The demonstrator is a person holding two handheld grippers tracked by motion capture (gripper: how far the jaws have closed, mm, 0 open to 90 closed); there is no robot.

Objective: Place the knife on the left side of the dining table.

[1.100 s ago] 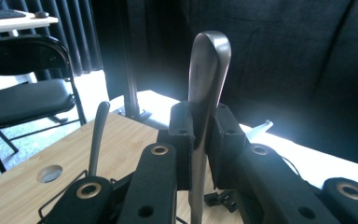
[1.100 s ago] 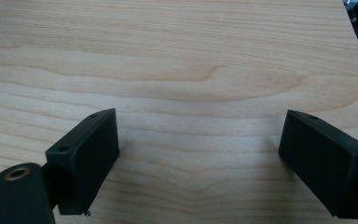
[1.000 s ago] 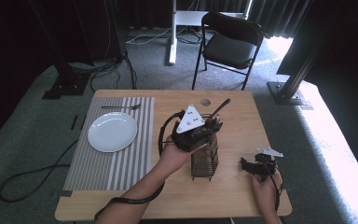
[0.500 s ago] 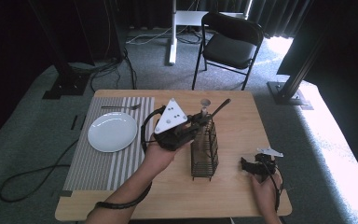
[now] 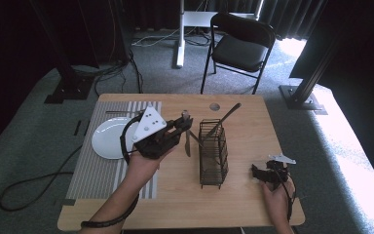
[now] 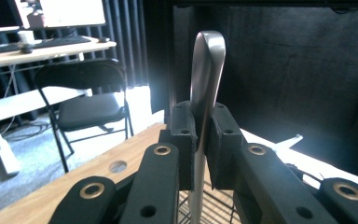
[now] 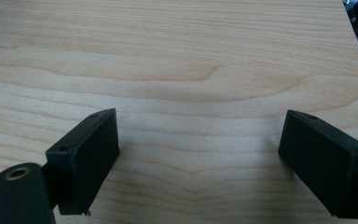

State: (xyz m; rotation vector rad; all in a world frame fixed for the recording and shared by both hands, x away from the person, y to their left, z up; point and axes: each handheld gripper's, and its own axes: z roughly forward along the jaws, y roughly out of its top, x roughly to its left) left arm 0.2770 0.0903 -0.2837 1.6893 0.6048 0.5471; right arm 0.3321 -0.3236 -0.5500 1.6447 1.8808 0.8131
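Since the earlier frames, the left gripper has been carried leftward, away from the wire caddy, toward the white plate. Its jaws are clamped on a metal knife, held upright just beside the caddy, blade hanging down above the wooden table. The right gripper is rested near the table's right edge, jaws spread wide with nothing between them.

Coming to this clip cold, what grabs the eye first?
The left gripper, mid-table, is shut on a metal utensil that hangs upright beside the black wire caddy. A white plate sits on the striped mat at left. The right gripper rests open near the front right corner.
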